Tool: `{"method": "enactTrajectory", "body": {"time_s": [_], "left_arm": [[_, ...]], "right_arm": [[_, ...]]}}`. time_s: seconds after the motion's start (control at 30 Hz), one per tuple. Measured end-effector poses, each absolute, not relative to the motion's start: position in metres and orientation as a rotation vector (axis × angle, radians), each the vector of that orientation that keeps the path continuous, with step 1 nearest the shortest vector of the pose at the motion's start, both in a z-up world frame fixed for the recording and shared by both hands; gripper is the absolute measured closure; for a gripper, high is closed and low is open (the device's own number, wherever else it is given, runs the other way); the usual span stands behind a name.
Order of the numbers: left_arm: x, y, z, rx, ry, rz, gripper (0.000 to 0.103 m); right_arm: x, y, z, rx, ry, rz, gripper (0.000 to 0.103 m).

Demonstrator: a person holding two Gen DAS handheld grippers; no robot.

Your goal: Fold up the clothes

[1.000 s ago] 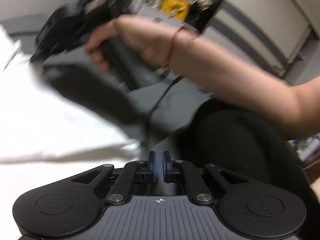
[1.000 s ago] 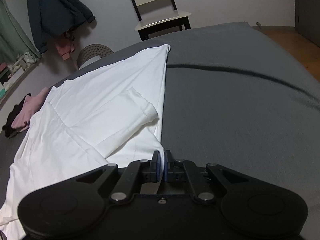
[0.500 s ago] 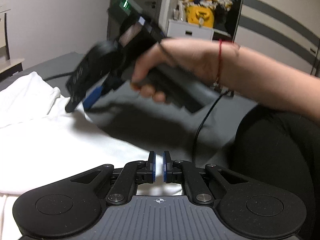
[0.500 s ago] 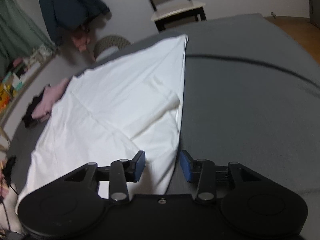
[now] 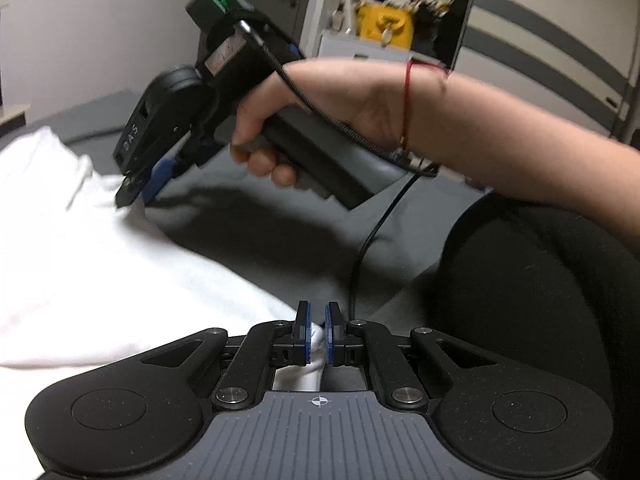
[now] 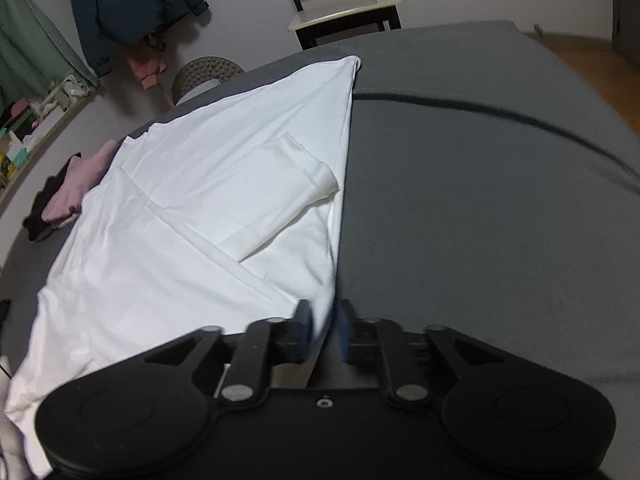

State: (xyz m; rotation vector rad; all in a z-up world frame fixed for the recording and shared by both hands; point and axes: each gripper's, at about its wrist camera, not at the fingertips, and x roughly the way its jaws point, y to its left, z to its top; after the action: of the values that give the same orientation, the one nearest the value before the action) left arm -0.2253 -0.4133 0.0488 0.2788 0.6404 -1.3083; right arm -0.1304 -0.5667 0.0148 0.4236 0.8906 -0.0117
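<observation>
Left claw point(image 5: 317, 334) clamped on white shirt point(image 6: 208, 216) corner; right claw point(image 6: 325, 330) narrowly apart astride its edge.

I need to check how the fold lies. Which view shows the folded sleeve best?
The right wrist view: the sleeve lies in full sight, folded across the white shirt on the grey bed. The left wrist view shows only plain shirt cloth, no sleeve.
</observation>
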Motion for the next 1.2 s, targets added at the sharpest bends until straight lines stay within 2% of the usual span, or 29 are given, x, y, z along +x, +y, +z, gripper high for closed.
{"method": "enactTrajectory", "body": {"time_s": [0.13,0.23,0.4,0.53,0.6,0.7,0.77,0.83,0.87,0.97,1.07,1.17,1.2], "left_arm": [[-0.224,-0.409,0.060,0.251,0.550,-1.254,0.099],[-0.219,-0.421,0.053,0.259,0.594,-1.216,0.099],[-0.216,-0.437,0.035,0.268,0.721,-1.200,0.099],[-0.220,-0.415,0.056,0.271,0.618,-1.244,0.099],[-0.217,-0.395,0.070,0.344,0.550,-1.276,0.099],[-0.211,-0.362,0.092,0.591,0.499,-1.340,0.099],[-0.210,-0.328,0.105,0.781,0.546,-1.341,0.099],[-0.210,-0.292,0.119,0.929,0.638,-1.328,0.099],[-0.211,-0.272,0.125,1.002,0.687,-1.317,0.099],[-0.215,-0.213,0.138,1.202,0.747,-1.202,0.099],[-0.211,-0.165,0.146,1.216,0.741,-1.031,0.099],[-0.205,-0.155,0.145,1.187,0.691,-0.943,0.099],[-0.206,-0.155,0.143,1.187,0.652,-0.942,0.099]], "right_arm": [[-0.141,-0.560,0.032,0.351,0.801,-0.034,0.064],[-0.142,-0.553,0.040,0.353,0.739,0.086,0.064],[-0.125,-0.547,0.013,0.440,0.874,0.181,0.064],[-0.127,-0.544,0.015,0.391,0.877,0.178,0.063],[-0.134,-0.539,0.023,0.338,0.821,0.216,0.056],[-0.137,-0.525,0.032,0.225,0.770,0.282,0.054],[-0.139,-0.503,0.038,0.103,0.737,0.349,0.052],[-0.142,-0.469,0.039,-0.050,0.688,0.370,0.040],[-0.144,-0.452,0.038,-0.124,0.661,0.359,0.030],[-0.143,-0.417,0.036,-0.242,0.623,0.374,0.028],[-0.132,-0.406,0.029,-0.186,0.670,0.388,0.022],[-0.125,-0.398,0.017,-0.182,0.767,0.416,0.022],[-0.127,-0.396,0.015,-0.195,0.787,0.431,0.017]]}}
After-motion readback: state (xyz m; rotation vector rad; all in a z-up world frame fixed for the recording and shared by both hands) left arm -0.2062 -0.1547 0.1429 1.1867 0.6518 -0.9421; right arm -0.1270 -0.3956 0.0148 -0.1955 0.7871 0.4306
